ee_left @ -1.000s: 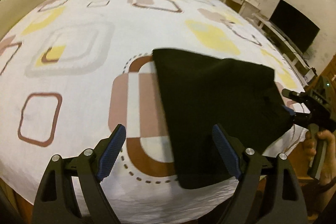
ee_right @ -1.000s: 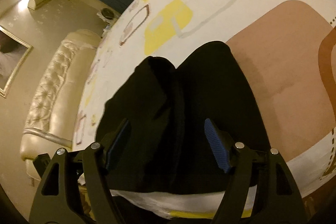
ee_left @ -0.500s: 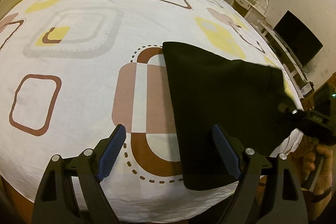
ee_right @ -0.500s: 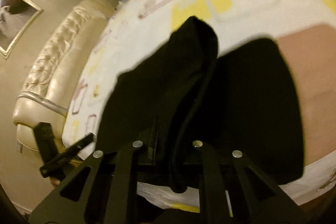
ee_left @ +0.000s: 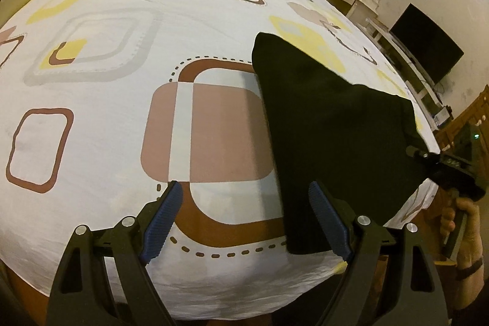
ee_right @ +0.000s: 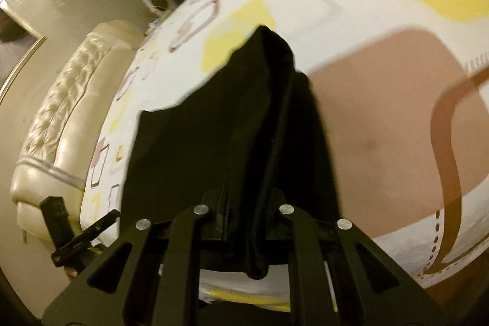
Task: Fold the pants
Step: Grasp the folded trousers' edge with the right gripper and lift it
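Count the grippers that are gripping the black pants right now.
1. The right gripper is clamped on the black pants at their bed-edge end. The left gripper hangs open at their near corner.

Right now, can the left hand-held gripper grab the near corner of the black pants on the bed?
Probably yes. The open left hand-held gripper hovers just before the black fabric pants, whose near corner lies flat on the patterned bedsheet with nothing between.

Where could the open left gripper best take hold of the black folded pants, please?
Probably the near corner of the black folded pants, approached from the bed's front edge: that corner lies flat beside the left gripper, opposite the corner the right gripper pinches.
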Demonstrator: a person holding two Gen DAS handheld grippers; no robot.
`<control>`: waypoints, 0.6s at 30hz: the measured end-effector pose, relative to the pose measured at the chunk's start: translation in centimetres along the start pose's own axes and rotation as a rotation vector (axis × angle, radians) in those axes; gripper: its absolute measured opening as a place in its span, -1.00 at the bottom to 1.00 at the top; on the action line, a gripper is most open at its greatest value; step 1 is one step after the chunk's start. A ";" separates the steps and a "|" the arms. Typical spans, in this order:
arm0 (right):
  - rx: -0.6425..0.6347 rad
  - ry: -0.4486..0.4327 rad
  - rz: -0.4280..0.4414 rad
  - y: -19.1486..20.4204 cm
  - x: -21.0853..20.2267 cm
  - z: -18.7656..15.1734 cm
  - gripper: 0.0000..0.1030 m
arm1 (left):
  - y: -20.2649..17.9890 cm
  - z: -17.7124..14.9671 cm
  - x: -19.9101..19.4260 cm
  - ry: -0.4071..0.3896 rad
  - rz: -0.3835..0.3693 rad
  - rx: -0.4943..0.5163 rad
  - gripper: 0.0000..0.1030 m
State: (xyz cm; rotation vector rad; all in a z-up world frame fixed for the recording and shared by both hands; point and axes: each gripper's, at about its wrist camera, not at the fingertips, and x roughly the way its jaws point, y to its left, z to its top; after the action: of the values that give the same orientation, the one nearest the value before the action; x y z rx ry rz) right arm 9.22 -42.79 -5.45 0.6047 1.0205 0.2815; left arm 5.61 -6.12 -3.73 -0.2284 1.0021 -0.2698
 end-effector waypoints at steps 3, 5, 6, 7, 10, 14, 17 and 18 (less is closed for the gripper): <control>0.057 0.000 0.037 -2.1 0.9 -0.8 -0.75 | -0.1 -0.2 0.3 0.011 0.003 0.007 0.62; 0.075 -0.009 0.055 -2.5 1.1 -1.0 -0.76 | -0.1 -0.3 0.5 0.016 0.004 0.004 0.62; 0.079 -0.011 0.058 -2.5 1.1 -1.0 -0.75 | 0.0 -0.3 0.6 0.018 0.004 0.003 0.62; 0.079 -0.013 0.061 -2.6 1.1 -1.1 -0.75 | 0.1 -0.3 0.7 0.021 0.002 0.001 0.62; 0.088 -0.025 0.080 -2.7 1.1 -1.2 -0.73 | 0.4 -0.3 1.0 0.028 -0.015 -0.009 0.62; 0.140 -0.039 0.132 -3.7 0.7 -1.4 -0.64 | 1.0 -0.4 1.2 0.038 -0.045 -0.028 0.62; 0.185 -0.046 0.162 -4.8 -0.2 -1.5 -0.43 | 1.7 -0.2 1.0 0.041 -0.084 -0.051 0.62; 0.193 -0.052 0.164 -5.0 -0.7 -1.5 -0.34 | 1.9 -0.1 0.8 0.040 -0.104 -0.057 0.62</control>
State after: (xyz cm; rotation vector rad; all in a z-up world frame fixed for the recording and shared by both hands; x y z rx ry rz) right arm 7.31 -46.68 -8.46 0.8688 0.9553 0.3117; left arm 6.19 -4.58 -5.05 -0.3282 1.0399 -0.3415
